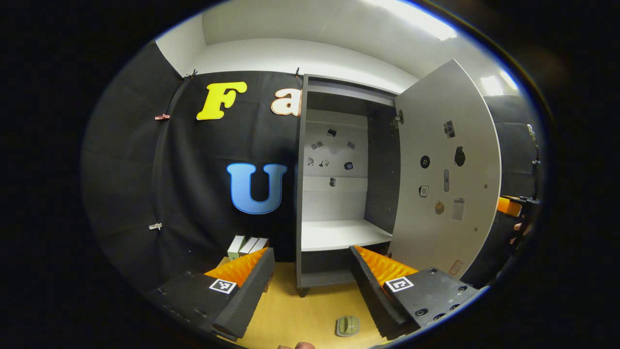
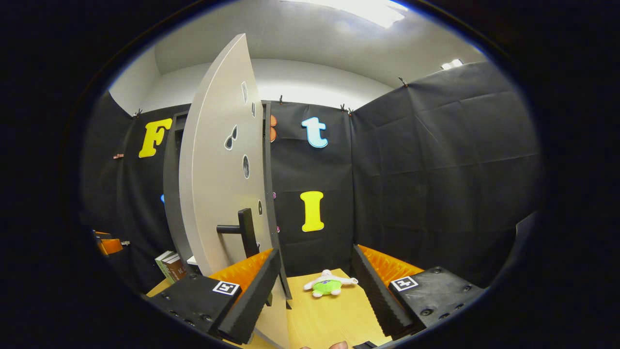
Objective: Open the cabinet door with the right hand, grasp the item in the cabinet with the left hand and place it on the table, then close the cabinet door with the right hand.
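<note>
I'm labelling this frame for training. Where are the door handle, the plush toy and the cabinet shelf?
Door handle (image 2: 247, 231): right gripper view, on its upright black bar.
Plush toy (image 2: 328, 286): right gripper view, on its green belly.
Cabinet shelf (image 1: 339, 233): left gripper view, on its bare white top.

Both views are lit from above by ceiling panels (image 1: 416, 19), which are blown out to plain white glare at the top of each picture. The upper wall and the open cabinet door (image 1: 445, 165) are evenly and brightly lit, while the cabinet (image 1: 339, 194) interior is left dimmer, with its side walls in shade. Little light is returned by the black cloth (image 2: 436, 169), though its folds are picked out faintly. Strong fisheye bending is seen toward the edges, where the door is curved into an arc. Focus is sharp at the centre and softened slightly at the rim.
</note>
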Available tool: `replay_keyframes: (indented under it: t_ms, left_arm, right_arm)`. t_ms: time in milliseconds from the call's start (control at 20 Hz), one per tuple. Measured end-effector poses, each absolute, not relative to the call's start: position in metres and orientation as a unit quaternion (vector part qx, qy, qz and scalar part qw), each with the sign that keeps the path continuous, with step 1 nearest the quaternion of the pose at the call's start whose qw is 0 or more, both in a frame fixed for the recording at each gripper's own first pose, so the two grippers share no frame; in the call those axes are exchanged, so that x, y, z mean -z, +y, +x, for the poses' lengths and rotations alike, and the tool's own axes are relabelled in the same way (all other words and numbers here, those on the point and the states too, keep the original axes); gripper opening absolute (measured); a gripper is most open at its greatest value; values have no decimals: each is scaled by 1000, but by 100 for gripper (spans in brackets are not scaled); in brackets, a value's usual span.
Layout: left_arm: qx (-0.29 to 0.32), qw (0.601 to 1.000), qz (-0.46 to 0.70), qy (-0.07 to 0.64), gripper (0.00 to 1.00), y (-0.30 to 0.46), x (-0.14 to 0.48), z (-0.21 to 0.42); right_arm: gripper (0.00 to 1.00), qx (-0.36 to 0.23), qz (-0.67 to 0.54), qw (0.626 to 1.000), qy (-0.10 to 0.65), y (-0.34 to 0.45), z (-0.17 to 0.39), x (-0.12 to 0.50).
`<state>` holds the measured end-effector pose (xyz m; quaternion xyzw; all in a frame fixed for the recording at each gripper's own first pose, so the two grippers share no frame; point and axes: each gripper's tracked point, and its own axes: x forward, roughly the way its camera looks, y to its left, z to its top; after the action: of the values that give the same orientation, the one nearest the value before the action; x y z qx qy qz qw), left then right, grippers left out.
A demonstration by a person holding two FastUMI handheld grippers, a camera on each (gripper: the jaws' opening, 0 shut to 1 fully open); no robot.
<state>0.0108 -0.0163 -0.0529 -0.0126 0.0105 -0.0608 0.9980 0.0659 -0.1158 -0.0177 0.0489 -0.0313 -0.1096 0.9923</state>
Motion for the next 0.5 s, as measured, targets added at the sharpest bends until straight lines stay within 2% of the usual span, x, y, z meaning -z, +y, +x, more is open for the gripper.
replay_keyframes:
  t_ms: [50,500]
  left_arm:
    - [62,998,-10,11,96,-14,53,10]
    - [68,997,-16,12,96,3,58,9]
  right_arm:
    - [100,108,50,992,-32,-111,66,18]
    - [97,76,67,994,-30,-55,69,22]
